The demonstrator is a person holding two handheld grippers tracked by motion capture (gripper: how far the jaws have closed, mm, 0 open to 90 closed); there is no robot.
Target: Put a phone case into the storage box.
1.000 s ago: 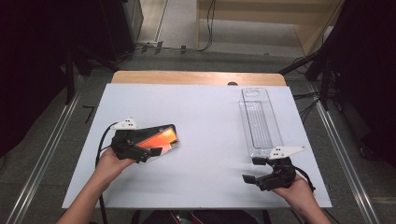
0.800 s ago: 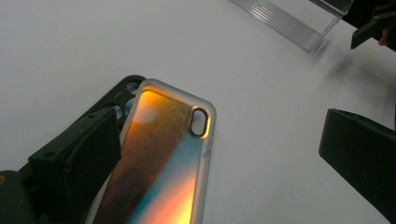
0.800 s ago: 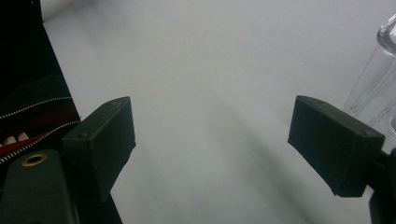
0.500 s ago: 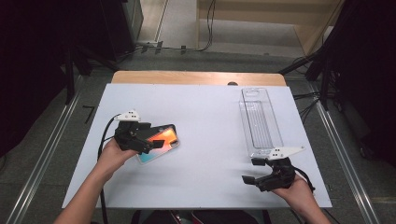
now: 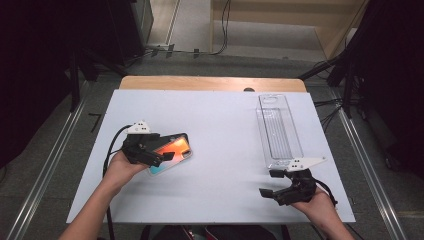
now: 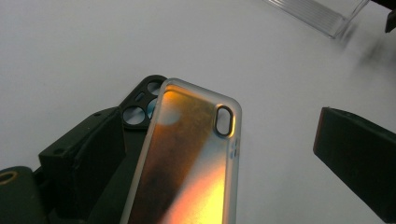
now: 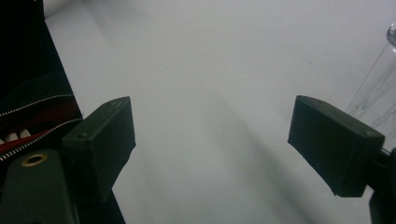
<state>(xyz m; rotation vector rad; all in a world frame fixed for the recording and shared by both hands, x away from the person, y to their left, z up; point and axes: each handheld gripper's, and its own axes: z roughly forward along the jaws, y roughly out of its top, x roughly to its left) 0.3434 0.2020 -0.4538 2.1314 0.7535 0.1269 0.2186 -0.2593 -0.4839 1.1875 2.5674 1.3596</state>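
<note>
Hands are coming in from 6 o'clock on the white table (image 5: 220,120). L forearm is angling up toward 1 o'clock, hand wrapping the left gripper (image 5: 167,155) at the table's 9 o'clock side. Its jaws are pointing toward 3 o'clock and standing wide apart; a phone case (image 6: 187,158) w/ an orange-yellow sheen is lying between them, close to one jaw and well apart from the other, so nothing is clamping it. A second, black case (image 6: 140,105) w/ round camera holes is peeking out from under the orange one.

R hand is sitting at 5 o'clock near the table's front edge, wrist bent, holding the right gripper (image 5: 267,183) w/ jaws aiming toward 9 o'clock, spread wide over bare table. A clear plastic tray (image 5: 277,127) is lying at 2 o'clock, its near end just beside the R gripper.
</note>
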